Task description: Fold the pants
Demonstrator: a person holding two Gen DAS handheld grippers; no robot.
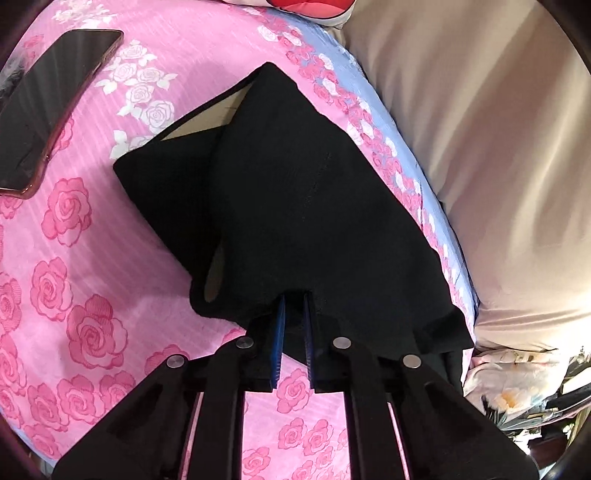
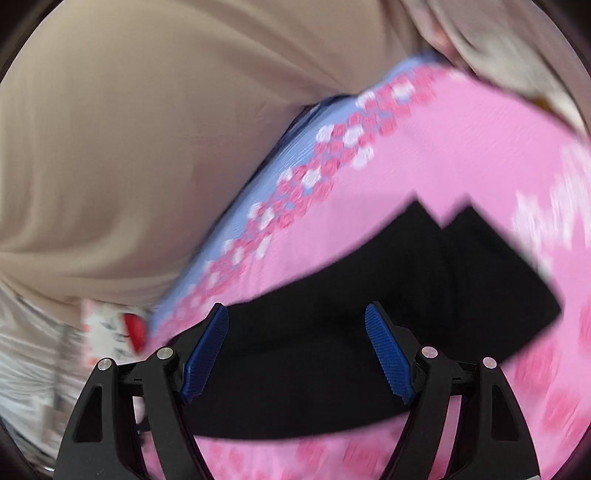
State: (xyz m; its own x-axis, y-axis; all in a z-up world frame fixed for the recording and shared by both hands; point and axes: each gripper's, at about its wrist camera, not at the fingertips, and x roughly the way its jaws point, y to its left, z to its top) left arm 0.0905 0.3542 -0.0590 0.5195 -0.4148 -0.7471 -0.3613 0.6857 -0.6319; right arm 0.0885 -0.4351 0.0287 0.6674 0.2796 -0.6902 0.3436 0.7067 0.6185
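Black pants lie folded on a pink rose-print bedsheet. In the left wrist view my left gripper is shut on the near edge of the pants, its blue pads pinching the cloth, which bunches up around them. The right wrist view is blurred: the pants stretch across the sheet, and my right gripper hovers over their near part with its blue pads wide apart and nothing pressed between them.
A dark phone lies on the sheet at the upper left. A person in beige clothing sits against the bed's blue-bordered edge. A red and white cushion shows at the top.
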